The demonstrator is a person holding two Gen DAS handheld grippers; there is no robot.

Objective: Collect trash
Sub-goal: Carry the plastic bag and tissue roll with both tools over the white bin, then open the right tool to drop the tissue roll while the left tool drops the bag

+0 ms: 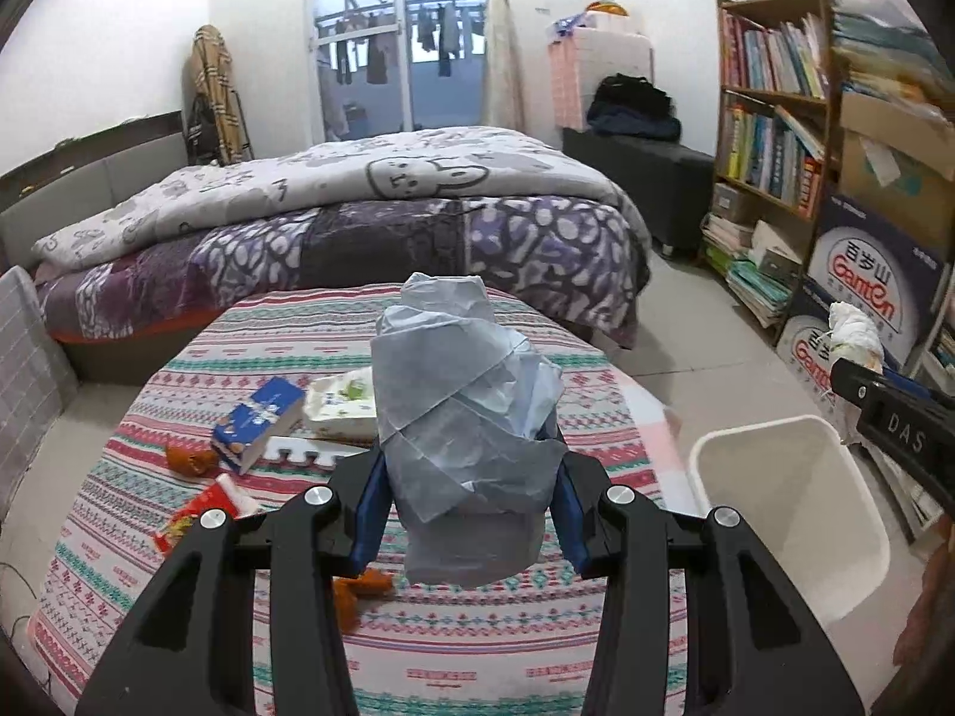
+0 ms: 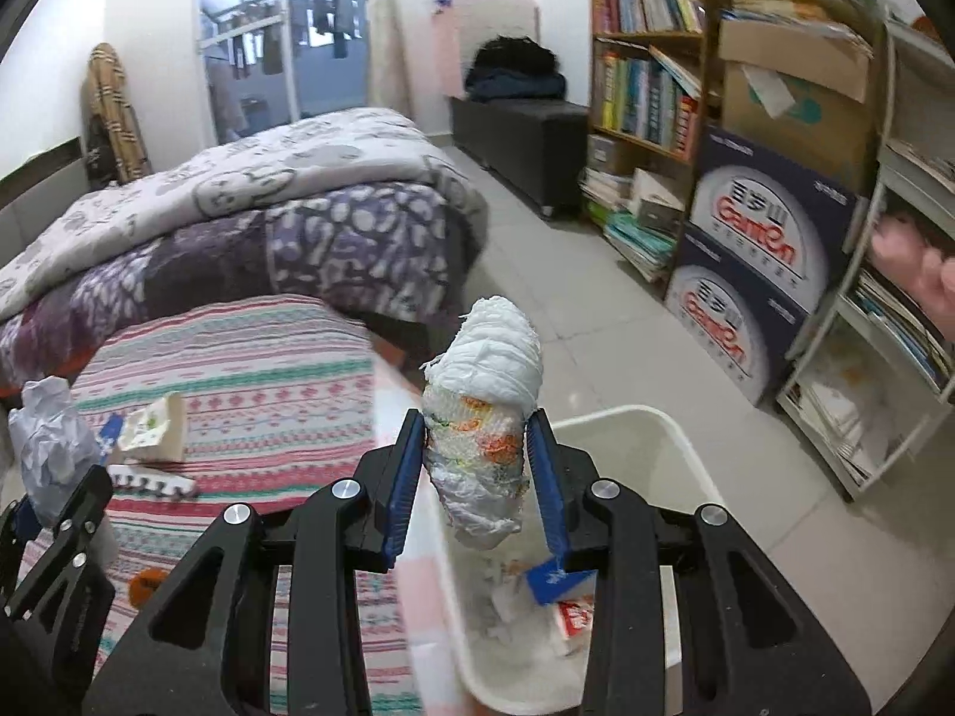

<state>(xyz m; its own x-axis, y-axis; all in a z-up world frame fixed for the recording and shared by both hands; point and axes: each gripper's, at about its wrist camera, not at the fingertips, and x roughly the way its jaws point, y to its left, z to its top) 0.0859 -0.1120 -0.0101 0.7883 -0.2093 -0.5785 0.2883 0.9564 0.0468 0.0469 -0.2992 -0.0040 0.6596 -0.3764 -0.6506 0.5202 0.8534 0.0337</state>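
My left gripper (image 1: 471,465) is shut on a big crumpled grey-blue paper wad (image 1: 465,406) and holds it above the striped tablecloth (image 1: 477,626). My right gripper (image 2: 477,441) is shut on a white tissue wad with orange print (image 2: 483,370), over the near end of the white bin (image 2: 656,423). The bin (image 1: 716,441) stands at the table's right edge and holds a blue box (image 2: 555,579), a red-white wrapper (image 2: 576,617) and tissues. On the cloth lie a blue carton (image 1: 256,423), a tissue pack (image 1: 340,403), orange peels (image 1: 188,459), a red wrapper (image 1: 203,513) and a white foam piece (image 1: 310,453).
A bed with quilts (image 1: 358,221) stands behind the table. A bookshelf (image 1: 770,119) and stacked cartons (image 1: 865,274) line the right wall. Tiled floor (image 2: 597,298) runs between bed and shelves. A person's hand (image 2: 913,268) shows at the right edge.
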